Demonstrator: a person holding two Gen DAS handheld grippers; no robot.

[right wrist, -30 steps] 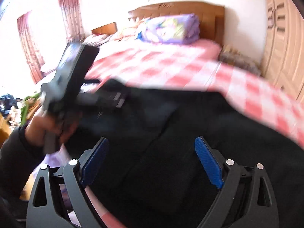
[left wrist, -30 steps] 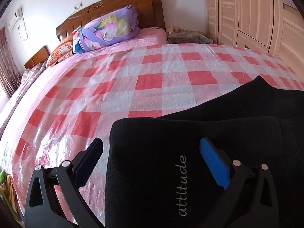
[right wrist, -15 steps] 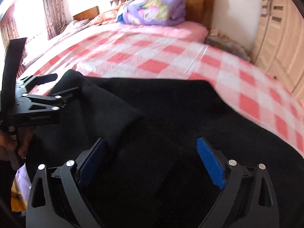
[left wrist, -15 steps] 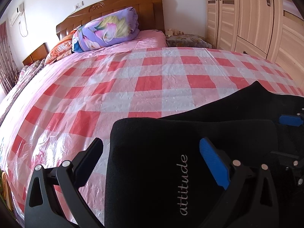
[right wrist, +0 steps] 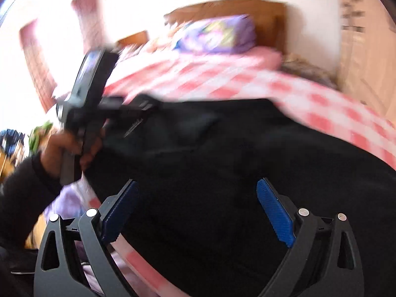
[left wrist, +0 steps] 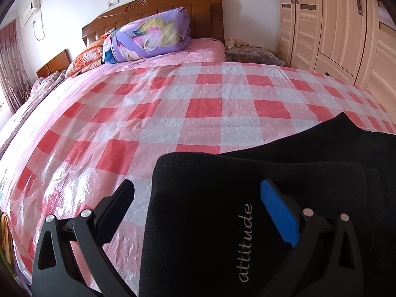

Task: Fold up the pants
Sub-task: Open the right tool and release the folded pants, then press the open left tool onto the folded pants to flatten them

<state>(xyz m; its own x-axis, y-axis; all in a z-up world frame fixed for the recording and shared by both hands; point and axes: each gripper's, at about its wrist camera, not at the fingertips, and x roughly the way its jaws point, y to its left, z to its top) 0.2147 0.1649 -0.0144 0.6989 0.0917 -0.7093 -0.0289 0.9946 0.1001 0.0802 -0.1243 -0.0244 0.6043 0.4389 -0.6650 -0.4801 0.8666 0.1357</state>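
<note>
On the bed (left wrist: pixel 203 106), left view: black pants (left wrist: pixel 210 222) lie folded at the near edge; left gripper (left wrist: pixel 195 212) is spread wide, nothing held; fold could be pushed crooked | right view, blurred: right gripper (right wrist: pixel 195 210) is spread wide above pants (right wrist: pixel 247 160); a rushed grab could bunch cloth.

Wooden headboard (left wrist: pixel 158 5), pale wardrobe (left wrist: pixel 329 22)

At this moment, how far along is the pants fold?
Done: the pants already lie in layers on the bed, one folded end on top. In hand: nothing; the left gripper and right gripper both hang open over the cloth. Left: probably another fold, though the blurred right view hides the overall shape.
</note>
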